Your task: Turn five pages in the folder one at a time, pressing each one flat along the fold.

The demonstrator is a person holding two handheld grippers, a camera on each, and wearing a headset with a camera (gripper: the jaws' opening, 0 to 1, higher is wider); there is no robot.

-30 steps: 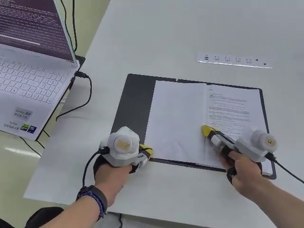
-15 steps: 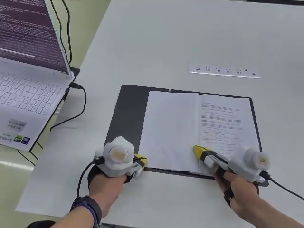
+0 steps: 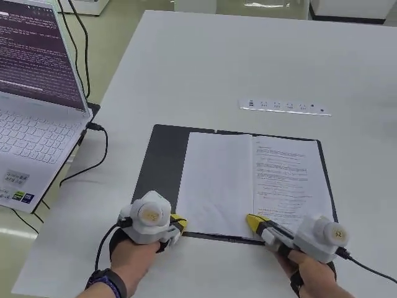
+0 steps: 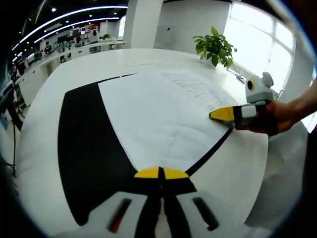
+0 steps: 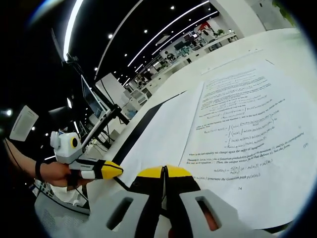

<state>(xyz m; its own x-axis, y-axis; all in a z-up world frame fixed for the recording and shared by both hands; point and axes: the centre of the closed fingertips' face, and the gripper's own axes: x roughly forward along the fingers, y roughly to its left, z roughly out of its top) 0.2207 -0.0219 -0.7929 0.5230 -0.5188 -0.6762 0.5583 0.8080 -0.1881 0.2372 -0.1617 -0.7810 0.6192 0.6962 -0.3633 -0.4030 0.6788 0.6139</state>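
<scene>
Folder (image 3: pixel 162 161) lies open on the desk (image 3: pixel 248 56), just ahead of both your tongs. Left tongs (image 3: pixel 178 221), pressed together, sit at its near edge; right tongs (image 3: pixel 254 221), also together, at the fold. Pages look thin and floppy: pinch the printed page (image 3: pixel 288 180) lightly by its outer corner.

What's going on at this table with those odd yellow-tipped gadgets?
A person holds a tool in each hand over a black folder lying open on the white table. The right tool, jaws shut, points its yellow tip at the near end of the fold, between a blank white page and a printed page. The left tool, also shut, sits at the folder's near left corner. No page is lifted right now.
</scene>
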